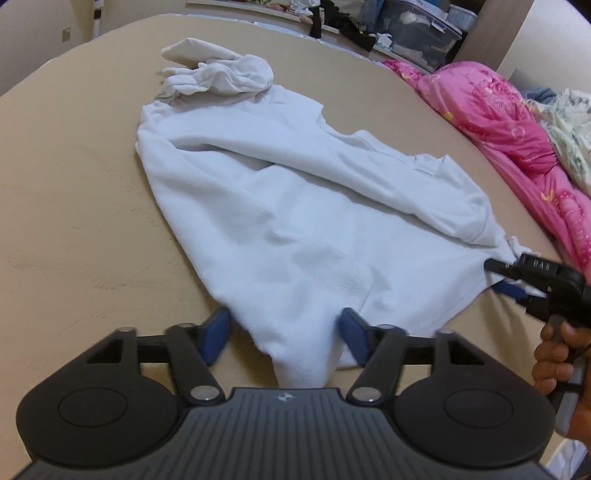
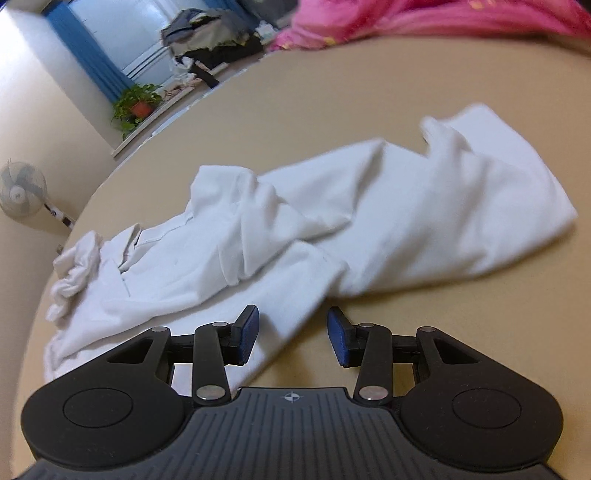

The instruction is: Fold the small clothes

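Note:
A white garment (image 1: 295, 206) lies spread and partly folded on the tan bed sheet (image 1: 74, 206), a bunched sleeve at its far end. My left gripper (image 1: 284, 339) is open, its blue pads either side of the garment's near corner. My right gripper (image 2: 291, 332) is open over the garment's (image 2: 332, 221) edge, nothing held. It also shows in the left wrist view (image 1: 517, 280) at the garment's right corner.
A pink quilt (image 1: 517, 129) lies along the right side of the bed. Storage boxes and clothes (image 1: 417, 29) stand beyond the far edge. A potted plant (image 2: 136, 103) and a fan (image 2: 22, 188) stand off the bed.

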Available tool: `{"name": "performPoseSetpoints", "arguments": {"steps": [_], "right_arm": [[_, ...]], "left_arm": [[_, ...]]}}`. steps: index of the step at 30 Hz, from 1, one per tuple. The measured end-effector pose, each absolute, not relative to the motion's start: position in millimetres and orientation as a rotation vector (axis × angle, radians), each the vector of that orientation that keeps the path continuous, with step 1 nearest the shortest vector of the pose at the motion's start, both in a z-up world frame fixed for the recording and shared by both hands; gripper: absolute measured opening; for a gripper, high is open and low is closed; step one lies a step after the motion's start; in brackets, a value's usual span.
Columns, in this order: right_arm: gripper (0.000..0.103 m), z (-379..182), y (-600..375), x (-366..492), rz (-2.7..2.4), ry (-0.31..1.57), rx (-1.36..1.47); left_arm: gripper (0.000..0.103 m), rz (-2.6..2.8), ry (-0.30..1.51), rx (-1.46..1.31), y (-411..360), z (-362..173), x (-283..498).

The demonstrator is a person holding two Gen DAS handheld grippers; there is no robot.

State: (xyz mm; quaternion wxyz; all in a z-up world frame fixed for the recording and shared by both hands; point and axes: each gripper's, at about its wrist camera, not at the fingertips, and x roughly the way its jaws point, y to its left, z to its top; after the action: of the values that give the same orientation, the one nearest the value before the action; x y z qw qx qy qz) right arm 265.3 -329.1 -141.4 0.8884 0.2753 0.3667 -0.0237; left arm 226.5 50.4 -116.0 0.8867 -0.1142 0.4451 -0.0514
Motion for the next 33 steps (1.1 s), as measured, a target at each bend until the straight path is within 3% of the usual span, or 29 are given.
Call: {"name": "performPoseSetpoints", "arguments": {"steps": [1,2,3,7,12,16,20,24,25,26,28,29,30,33], "right_arm": [[0.039,-140.8,-325.9,267.6,-0.051,0.749,0.552],[0.026,-140.3,-323.5,269.3,-0.051,0.737,0.535],[0.004,-140.3,-322.6,271.1,-0.044,0.734,0.524],[0.003,-124.7,-324.2,264.2,-0.034,0.677,0.514],[0.003,-52.2,-323.8,216.9,0.053,0.551,0.558],[0.002,5.7,-312.3,138.8,0.166,0.485,0.519],[0.003,23.0,-314.6,45.7,0.170,0.554,0.539],[0.005,-8.6,-329.5,-16.8,0.075,0.840,0.558],[0.007,-10.8,-331.9,-26.0,0.077,0.866,0.556],[0.007,-6.5,-331.9,-31.3,0.080,0.858,0.529],[0.023,11.5,-329.9,-32.6,0.060,0.768,0.397],[0.043,18.2,-327.5,-29.0,0.056,0.731,0.344],[0.052,21.0,-327.1,-22.7,0.060,0.696,0.312],[0.050,9.7,-324.5,13.5,0.138,0.727,0.330]], "left_arm": [[0.037,-0.105,0.921,-0.230,50.1,-116.7,226.9],[0.021,-0.097,0.912,-0.225,50.7,-116.1,226.8],[0.015,-0.092,0.898,-0.230,52.3,-113.8,225.7],[0.010,-0.103,0.824,-0.253,60.4,-87.9,210.0],[0.009,-0.104,0.751,-0.269,91.9,-29.4,165.3],[0.009,-0.139,0.718,-0.328,131.4,12.9,85.2],[0.006,-0.163,0.769,-0.297,145.6,11.4,-6.8],[0.009,-0.173,0.881,-0.242,159.4,-8.0,-53.2],[0.019,-0.168,0.870,-0.243,164.5,-5.7,-55.5],[0.035,-0.157,0.842,-0.237,168.6,-1.3,-55.2],[0.050,-0.135,0.813,-0.217,171.6,2.2,-43.6],[0.051,-0.142,0.815,-0.223,171.1,2.0,-35.2],[0.051,-0.161,0.827,-0.239,169.3,-0.7,-24.1],[0.051,-0.163,0.892,-0.292,162.8,-17.6,16.1]]}}
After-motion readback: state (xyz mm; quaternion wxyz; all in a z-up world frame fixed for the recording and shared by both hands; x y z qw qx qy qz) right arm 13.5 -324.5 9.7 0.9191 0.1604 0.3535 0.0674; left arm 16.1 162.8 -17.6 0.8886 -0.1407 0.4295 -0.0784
